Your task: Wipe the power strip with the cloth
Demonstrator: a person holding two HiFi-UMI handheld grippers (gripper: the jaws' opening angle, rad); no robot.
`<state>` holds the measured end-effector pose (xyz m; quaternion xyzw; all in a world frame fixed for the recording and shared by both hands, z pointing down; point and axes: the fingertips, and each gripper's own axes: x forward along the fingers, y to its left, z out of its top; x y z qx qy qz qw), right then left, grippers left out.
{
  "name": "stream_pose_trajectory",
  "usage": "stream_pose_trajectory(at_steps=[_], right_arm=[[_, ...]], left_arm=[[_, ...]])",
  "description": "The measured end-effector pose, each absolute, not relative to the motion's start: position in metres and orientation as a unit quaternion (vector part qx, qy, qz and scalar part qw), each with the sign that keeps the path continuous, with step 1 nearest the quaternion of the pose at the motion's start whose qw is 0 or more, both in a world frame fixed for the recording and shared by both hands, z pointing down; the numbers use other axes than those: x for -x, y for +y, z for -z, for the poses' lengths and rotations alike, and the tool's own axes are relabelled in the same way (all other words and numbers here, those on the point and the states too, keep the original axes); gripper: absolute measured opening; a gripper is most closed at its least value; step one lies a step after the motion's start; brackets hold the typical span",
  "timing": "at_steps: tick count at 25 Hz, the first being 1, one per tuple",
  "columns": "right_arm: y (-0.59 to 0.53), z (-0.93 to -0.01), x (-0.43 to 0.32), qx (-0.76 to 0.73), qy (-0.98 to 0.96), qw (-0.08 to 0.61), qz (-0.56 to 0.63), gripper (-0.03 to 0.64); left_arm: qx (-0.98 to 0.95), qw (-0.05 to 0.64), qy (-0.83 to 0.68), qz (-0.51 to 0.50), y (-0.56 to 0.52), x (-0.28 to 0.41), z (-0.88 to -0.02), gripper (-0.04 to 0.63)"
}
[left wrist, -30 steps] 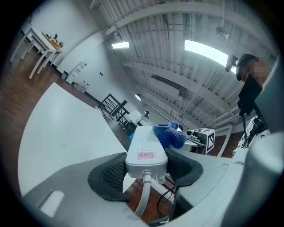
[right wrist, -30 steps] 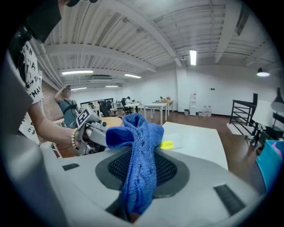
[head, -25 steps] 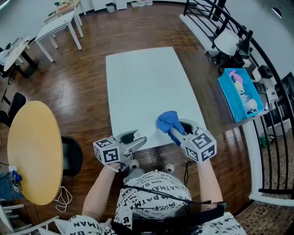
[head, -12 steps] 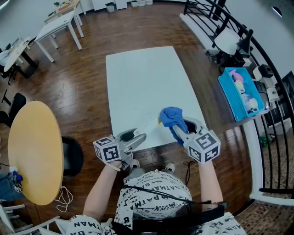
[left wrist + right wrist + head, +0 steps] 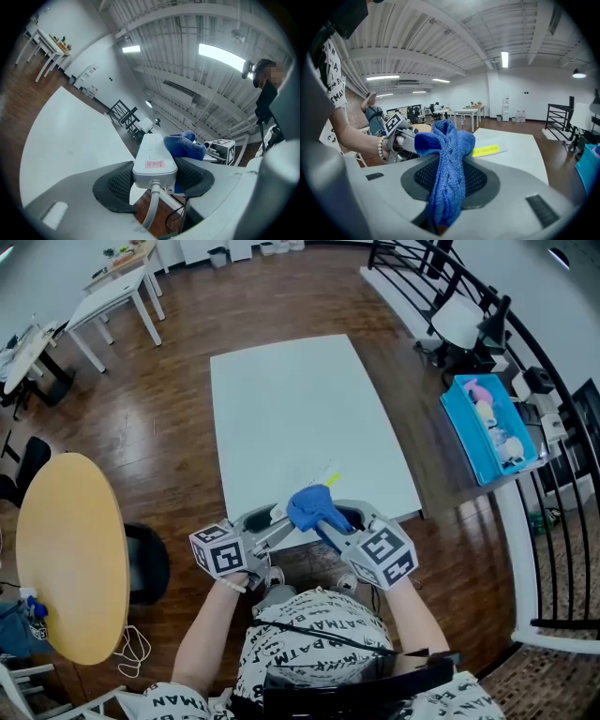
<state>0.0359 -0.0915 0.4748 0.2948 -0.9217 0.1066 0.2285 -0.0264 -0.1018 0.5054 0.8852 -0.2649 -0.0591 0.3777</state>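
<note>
The left gripper (image 5: 269, 524) is held at the near edge of the white table (image 5: 291, 399), slightly left of that edge's middle. Its jaws are clamped on the cable end of the white power strip (image 5: 153, 159), with one dark ribbed pad pressed against each long side. A white cable is seen leaving that end and hanging down off the table's near edge. The power strip is extended from the jaws diagonally over the near part of the table, and a yellow label (image 5: 328, 474) is carried at its far end. Whether that far end is resting on the tabletop cannot be told.

The blue cloth (image 5: 308, 506) is laid on the power strip's top face, near its held end, above the table's near edge. The cloth is pinched between the closed jaws of the right gripper (image 5: 324, 520), which is held at the same edge, right of its middle. A bunched fold of cloth is left protruding beyond the jaw tips.

A blue bin (image 5: 489, 432) is placed on the floor, well right of the table.
</note>
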Motion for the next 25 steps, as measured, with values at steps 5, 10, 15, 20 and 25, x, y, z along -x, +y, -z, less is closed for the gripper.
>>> stream_pose_trajectory(at_steps=[5,10,15,20,25], right_arm=[[-0.109,-0.472,-0.060,-0.321,-0.913,0.227,-0.107,0.121],[-0.127,-0.467,-0.089,-0.355,-0.902,0.221,-0.108,0.121],[-0.141,-0.462,-0.114,-0.383,-0.892,0.209,-0.116,0.121],[-0.151,-0.458,-0.129,-0.405,-0.885,0.195,-0.121,0.121],[-0.159,-0.464,-0.135,-0.414,-0.878,0.209,-0.118,0.121]], left_arm=[[-0.898,0.350,-0.265,0.036,-0.098,0.025,-0.502,0.278],[-0.906,0.333,-0.261,0.027,-0.093,0.026,-0.499,0.278],[-0.920,0.291,-0.262,0.017,-0.090,0.030,-0.493,0.278],[-0.923,0.290,-0.250,0.033,-0.086,0.032,-0.489,0.278],[-0.931,0.285,-0.226,0.041,-0.077,0.029,-0.486,0.278]])
